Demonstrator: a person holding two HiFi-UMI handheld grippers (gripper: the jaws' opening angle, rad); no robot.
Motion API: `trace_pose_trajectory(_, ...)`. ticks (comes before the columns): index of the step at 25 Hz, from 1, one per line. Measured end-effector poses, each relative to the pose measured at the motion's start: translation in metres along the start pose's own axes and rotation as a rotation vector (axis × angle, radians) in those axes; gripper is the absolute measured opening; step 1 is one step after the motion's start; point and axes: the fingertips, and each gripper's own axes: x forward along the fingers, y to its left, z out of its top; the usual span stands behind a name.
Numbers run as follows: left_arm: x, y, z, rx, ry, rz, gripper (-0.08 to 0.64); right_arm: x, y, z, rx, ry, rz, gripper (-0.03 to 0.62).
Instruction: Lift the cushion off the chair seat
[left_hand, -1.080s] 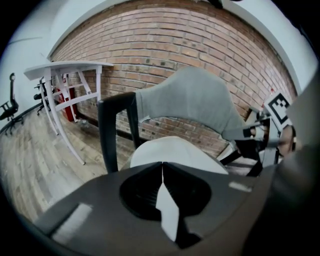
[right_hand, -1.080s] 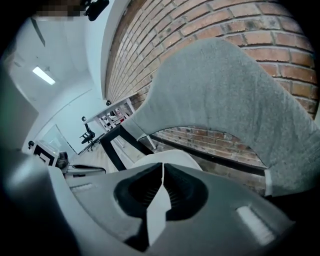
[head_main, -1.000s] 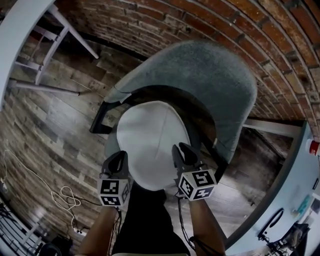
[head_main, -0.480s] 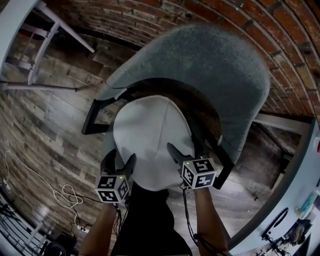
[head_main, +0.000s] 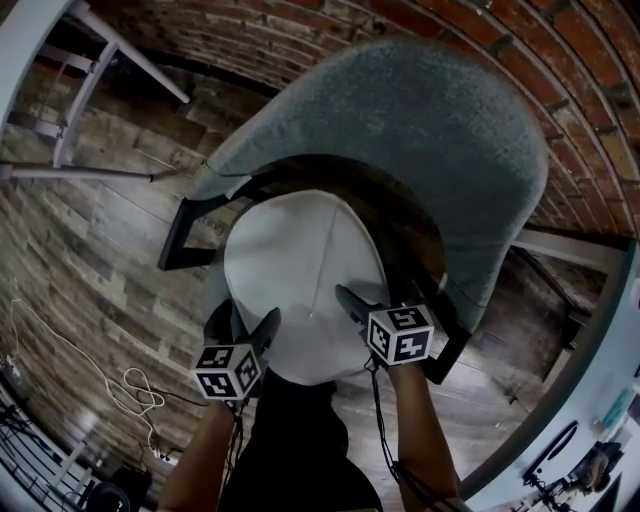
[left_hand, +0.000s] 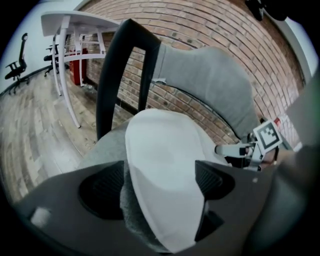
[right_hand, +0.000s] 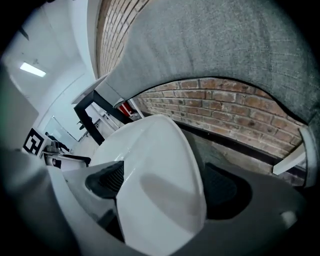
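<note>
Brick wall (head_main: 300, 40), plank floor (head_main: 100, 260), white cushion (head_main: 300, 270) on grey chair (head_main: 420, 130)

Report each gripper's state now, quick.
Left gripper: open; jaws have just been opening, cushion edge between them.
Right gripper: open; jaws have just been opening, cushion edge between them.

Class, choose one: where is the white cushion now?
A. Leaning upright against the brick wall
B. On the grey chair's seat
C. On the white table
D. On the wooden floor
B: the cushion lies flat on the seat of the chair, in front of its grey backrest.
</note>
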Motion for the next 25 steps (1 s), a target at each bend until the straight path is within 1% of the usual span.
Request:
trace_pose_trajectory(4,0.007,-0.003,-0.011,-0.026,0.037,-0.017,0.417,0.004,0.005,-0.007,0.005,0.011,0.022,0.500)
trace_pose_trajectory(8,0.011,-0.004,-0.014,-0.020,0.034,-0.011,0.417,0.004,0.001,-0.009,0.058,-0.014,0.047,0.500)
trace_pose_trajectory(9,0.011,-0.004,-0.014,-0.013,0.031,-0.009,0.417,0.005,0.001,-0.010,0.057,-0.014,0.044,0.500)
trace_pose_trajectory(11,0.011,-0.005,-0.015,0.003,0.029,-0.005,0.416,0.006,0.002,-0.011,0.023,-0.011,0.033,0.500)
trace_pose_trajectory(14,0.011,-0.007,-0.014,-0.009,0.022,-0.006,0.416,0.005,0.007,-0.011,0.001,-0.007,0.050,0.500)
trace_pose_trajectory(17,0.011,-0.006,-0.013,-0.032,0.005,-0.010,0.414,0.002,0.012,-0.010,0.032,-0.008,0.105,0.499)
trace_pose_trajectory(22,0.012,-0.014,-0.012,-0.029,0.006,-0.049,0.392,-0.002,0.031,-0.015,0.056,0.033,0.231,0.497)
trace_pose_trajectory(25,0.012,-0.015,-0.014,-0.019,0.025,-0.056,0.344,-0.004,0.043,-0.017,0.087,0.036,0.284,0.487)
